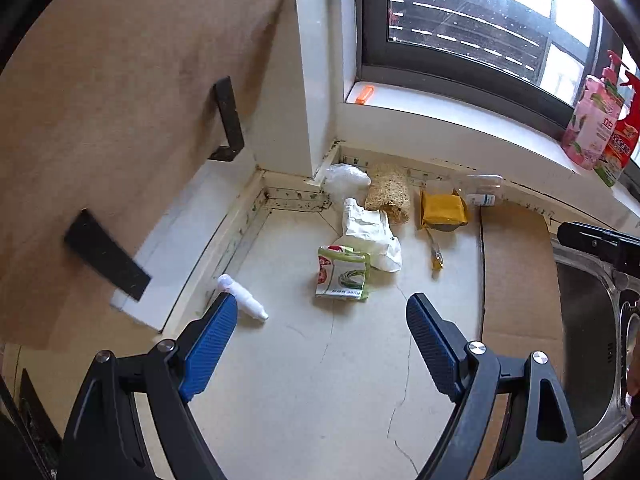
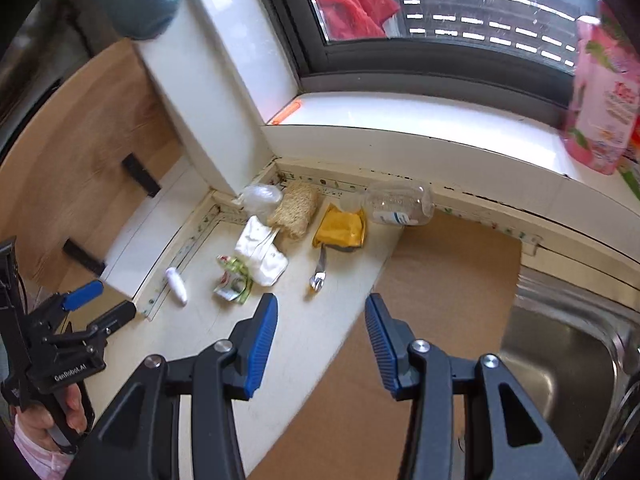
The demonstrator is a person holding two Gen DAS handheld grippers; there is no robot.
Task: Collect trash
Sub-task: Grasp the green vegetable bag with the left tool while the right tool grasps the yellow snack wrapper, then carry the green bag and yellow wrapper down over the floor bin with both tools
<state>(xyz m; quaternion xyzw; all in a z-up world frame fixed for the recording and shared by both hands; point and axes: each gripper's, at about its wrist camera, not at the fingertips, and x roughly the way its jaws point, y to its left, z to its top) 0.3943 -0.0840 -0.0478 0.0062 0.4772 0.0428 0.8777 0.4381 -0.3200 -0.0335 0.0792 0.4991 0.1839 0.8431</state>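
Both grippers hang over a pale countertop (image 1: 304,380) in a kitchen corner under a window, and neither grasps anything. The left gripper (image 1: 322,312) has its blue pads spread wide with bare counter between them; the right gripper (image 2: 321,312) is parted more narrowly, also empty. The trash lies ahead in the corner: a small white bottle (image 1: 242,296) on its side just beside the left gripper's left pad, a green and white snack wrapper (image 1: 343,274), a crumpled white paper bag (image 1: 374,236) touching it, a clear plastic bag (image 1: 346,178) against the wall, a loofah scrubber (image 1: 389,196), a yellow packet (image 1: 442,210) and a small fork (image 1: 436,254) below it. Only the right wrist view shows plainly the clear plastic bottle (image 2: 398,204) lying on its side by the backsplash, the red cloth (image 2: 352,0) behind the window glass, and a hand (image 2: 60,412) gripping the left gripper's handle. Only the left view shows both the pink bottle (image 1: 592,124) and a red one (image 1: 620,136) on the sill. The steel sink (image 2: 560,368) sits to the right, beside a brown cardboard sheet (image 2: 420,280).
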